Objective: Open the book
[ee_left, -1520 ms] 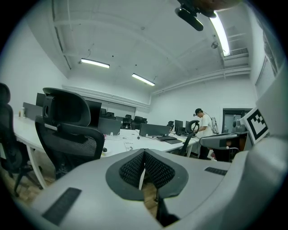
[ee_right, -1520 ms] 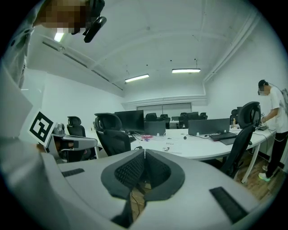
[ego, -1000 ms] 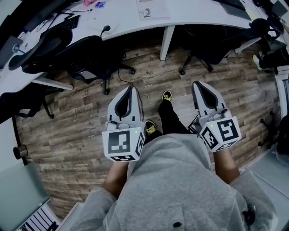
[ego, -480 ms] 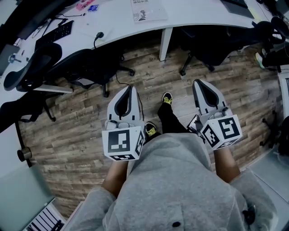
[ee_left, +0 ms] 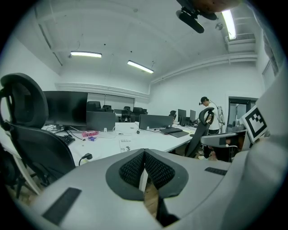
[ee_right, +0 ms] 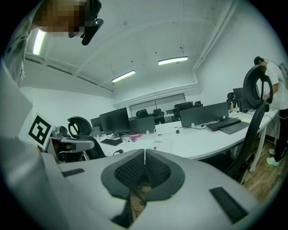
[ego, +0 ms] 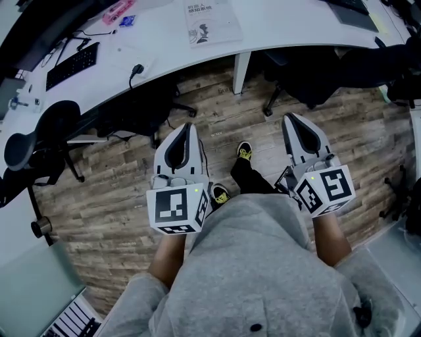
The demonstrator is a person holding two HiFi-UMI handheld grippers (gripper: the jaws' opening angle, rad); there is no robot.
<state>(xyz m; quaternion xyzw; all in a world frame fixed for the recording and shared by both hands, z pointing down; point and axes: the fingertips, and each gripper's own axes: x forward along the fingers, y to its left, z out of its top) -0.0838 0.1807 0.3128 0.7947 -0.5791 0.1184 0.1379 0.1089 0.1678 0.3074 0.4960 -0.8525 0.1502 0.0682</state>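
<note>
A thin book [ego: 210,21] with a pale printed cover lies closed on the curved white desk [ego: 276,20], near its front edge; it shows small in the left gripper view as the book [ee_left: 126,144]. My left gripper [ego: 186,127] and right gripper [ego: 291,118] are held side by side over the wooden floor, well short of the desk. Both point toward it. Each has its jaws shut with nothing between them, the left gripper [ee_left: 144,155] and right gripper [ee_right: 144,152] tips meeting.
Black office chairs [ego: 141,99] stand tucked under the desk, one [ego: 309,72] at the right. A white desk leg [ego: 241,72] stands between them. A keyboard [ego: 72,64], a pink item [ego: 113,11] and a cable plug [ego: 137,69] lie on the desk's left part. A person [ee_left: 208,112] stands far off.
Both grippers have come closer to the desk with the person walking; the desk and book sit lower and larger in the head view. Jaws stay shut.
</note>
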